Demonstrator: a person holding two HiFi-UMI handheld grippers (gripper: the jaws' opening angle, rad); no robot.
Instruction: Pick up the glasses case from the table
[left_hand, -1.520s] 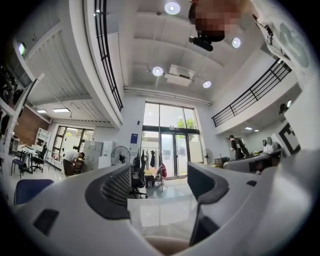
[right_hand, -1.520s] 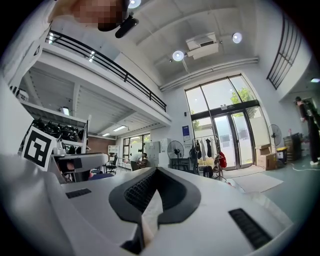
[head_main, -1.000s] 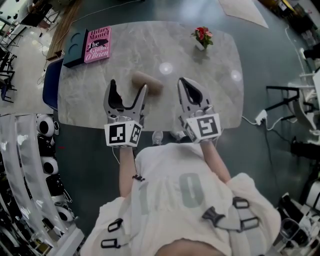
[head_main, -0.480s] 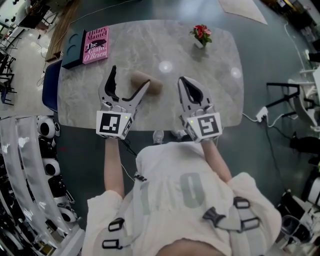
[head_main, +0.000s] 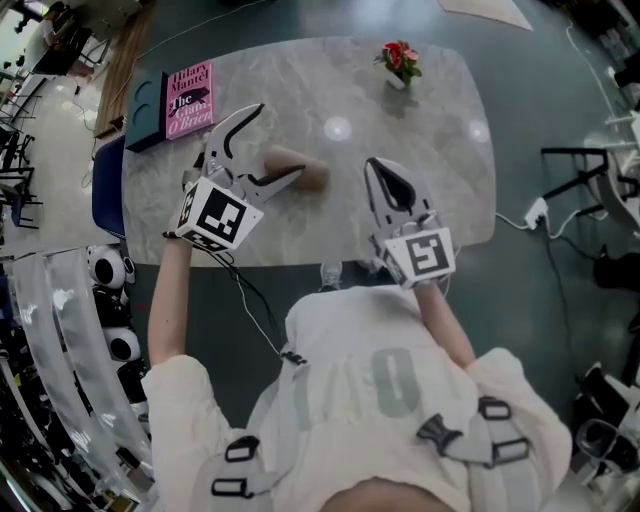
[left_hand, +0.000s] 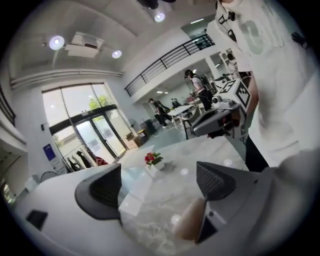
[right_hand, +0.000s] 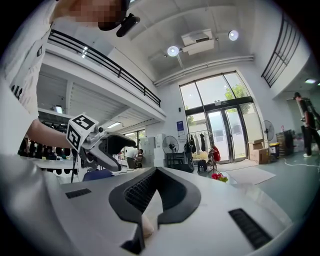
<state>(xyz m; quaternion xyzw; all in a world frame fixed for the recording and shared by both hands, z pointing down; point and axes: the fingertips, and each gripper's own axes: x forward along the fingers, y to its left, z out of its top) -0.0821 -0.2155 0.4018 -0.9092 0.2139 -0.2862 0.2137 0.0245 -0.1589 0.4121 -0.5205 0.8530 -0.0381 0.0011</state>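
Centre-left of the head view, the tan glasses case lies on the table beside our wide-open left gripper (right gripper closed, empty); probably light, stiff, slippery, so we'd pinch its middle.

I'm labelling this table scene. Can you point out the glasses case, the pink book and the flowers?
glasses case (head_main: 300, 163), head view, middle of its tan body
pink book (head_main: 189, 100), head view, centre of the cover
flowers (head_main: 399, 56), head view, the red blooms
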